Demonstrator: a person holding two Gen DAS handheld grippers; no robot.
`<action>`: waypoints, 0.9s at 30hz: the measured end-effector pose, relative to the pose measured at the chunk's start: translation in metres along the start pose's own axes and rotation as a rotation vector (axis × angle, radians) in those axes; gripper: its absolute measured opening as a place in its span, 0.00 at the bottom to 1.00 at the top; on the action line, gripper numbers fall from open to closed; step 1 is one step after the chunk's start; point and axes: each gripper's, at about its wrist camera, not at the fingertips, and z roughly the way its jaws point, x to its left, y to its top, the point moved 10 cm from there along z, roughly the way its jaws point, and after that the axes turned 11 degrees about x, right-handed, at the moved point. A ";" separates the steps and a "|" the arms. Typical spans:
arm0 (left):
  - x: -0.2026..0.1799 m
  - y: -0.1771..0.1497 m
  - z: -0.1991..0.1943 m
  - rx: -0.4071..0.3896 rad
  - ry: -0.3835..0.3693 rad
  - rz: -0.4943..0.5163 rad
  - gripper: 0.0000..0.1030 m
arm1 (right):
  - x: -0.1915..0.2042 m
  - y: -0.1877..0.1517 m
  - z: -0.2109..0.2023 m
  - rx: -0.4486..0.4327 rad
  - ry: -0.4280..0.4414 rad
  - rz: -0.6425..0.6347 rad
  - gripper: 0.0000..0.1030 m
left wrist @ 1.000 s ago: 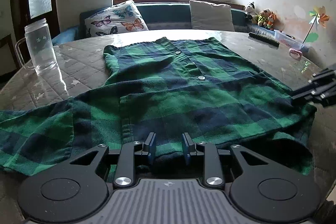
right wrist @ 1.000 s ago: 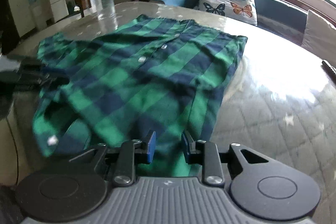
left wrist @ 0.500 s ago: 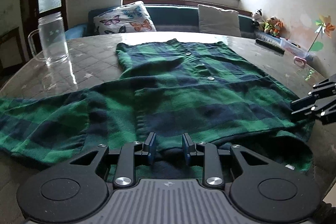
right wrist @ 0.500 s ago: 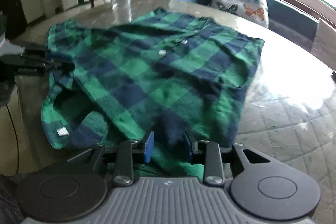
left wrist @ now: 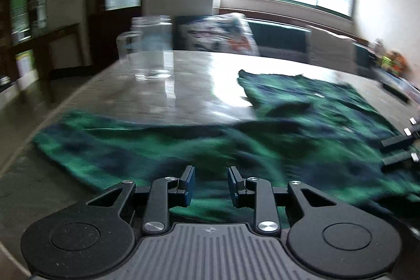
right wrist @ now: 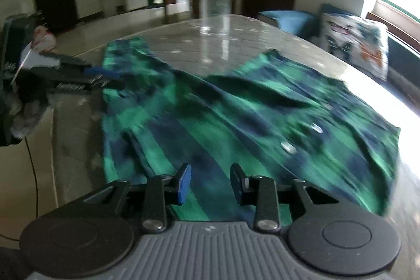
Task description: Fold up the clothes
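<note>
A green and navy plaid shirt (left wrist: 262,143) lies spread on the table, buttons up; it also shows in the right wrist view (right wrist: 236,117). One sleeve (left wrist: 110,143) stretches left along the table's near edge. My left gripper (left wrist: 208,181) is open and empty just above the shirt's near edge; it shows from the side in the right wrist view (right wrist: 105,78). My right gripper (right wrist: 210,181) is open and empty over the shirt's near part; its fingers (left wrist: 399,148) show at the right edge of the left wrist view. Both views are blurred.
A clear glass jar mug (left wrist: 149,46) stands on the table (left wrist: 189,85) beyond the sleeve, also in the right wrist view (right wrist: 215,9). A butterfly cushion (left wrist: 218,33) lies on the sofa behind. A dark cable (right wrist: 32,167) hangs off the table's left edge.
Both grippers have swung left, so the views now face the sleeve and the jar. Both stay open and hold nothing. The shirt has not visibly moved.
</note>
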 end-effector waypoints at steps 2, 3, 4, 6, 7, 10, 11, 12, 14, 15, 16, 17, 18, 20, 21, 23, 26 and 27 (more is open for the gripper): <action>0.025 0.007 0.003 -0.008 0.058 -0.043 0.32 | 0.014 0.014 0.012 0.000 0.017 -0.030 0.32; 0.037 0.010 0.005 -0.010 0.085 -0.066 0.32 | 0.019 0.018 0.017 -0.001 0.027 -0.036 0.32; 0.050 0.011 0.008 -0.008 0.108 -0.094 0.32 | 0.024 0.023 0.021 -0.003 0.036 -0.042 0.32; 0.076 0.015 0.012 -0.004 0.154 -0.149 0.33 | 0.035 0.030 0.032 -0.001 0.052 -0.061 0.32; 0.088 0.017 0.015 -0.003 0.178 -0.175 0.33 | 0.039 0.031 0.036 0.005 0.057 -0.072 0.32; 0.122 0.021 0.022 -0.003 0.248 -0.239 0.34 | 0.053 0.029 0.052 0.046 0.074 -0.107 0.32; 0.133 0.022 0.024 -0.003 0.267 -0.260 0.34 | 0.054 0.028 0.054 0.045 0.076 -0.110 0.32; 0.143 0.024 0.027 -0.003 0.286 -0.281 0.34 | 0.055 0.028 0.055 0.044 0.078 -0.112 0.32; 0.161 0.028 0.031 -0.006 0.311 -0.320 0.34 | 0.053 0.029 0.051 0.041 0.089 -0.095 0.32; 0.168 0.031 0.034 -0.009 0.319 -0.331 0.34 | 0.051 0.029 0.050 0.040 0.090 -0.087 0.32; 0.176 0.033 0.037 -0.010 0.336 -0.341 0.35 | 0.051 0.029 0.049 0.038 0.091 -0.084 0.32; 0.183 0.035 0.040 -0.008 0.349 -0.354 0.35 | 0.050 0.029 0.047 0.036 0.092 -0.081 0.32; 0.190 0.036 0.043 -0.004 0.359 -0.369 0.35 | 0.049 0.029 0.046 0.033 0.094 -0.078 0.32; 0.202 0.037 0.049 0.005 0.361 -0.404 0.35 | 0.047 0.029 0.043 0.029 0.096 -0.071 0.32; 0.206 0.037 0.052 0.011 0.358 -0.417 0.35 | 0.047 0.029 0.041 0.027 0.098 -0.068 0.32; 0.212 0.037 0.057 0.018 0.360 -0.433 0.35 | 0.045 0.029 0.038 0.022 0.100 -0.062 0.32; 0.217 0.038 0.057 0.015 0.368 -0.441 0.35 | 0.043 0.029 0.034 0.016 0.105 -0.052 0.32; 0.217 0.039 0.057 0.014 0.368 -0.446 0.35 | 0.042 0.029 0.032 0.014 0.106 -0.049 0.32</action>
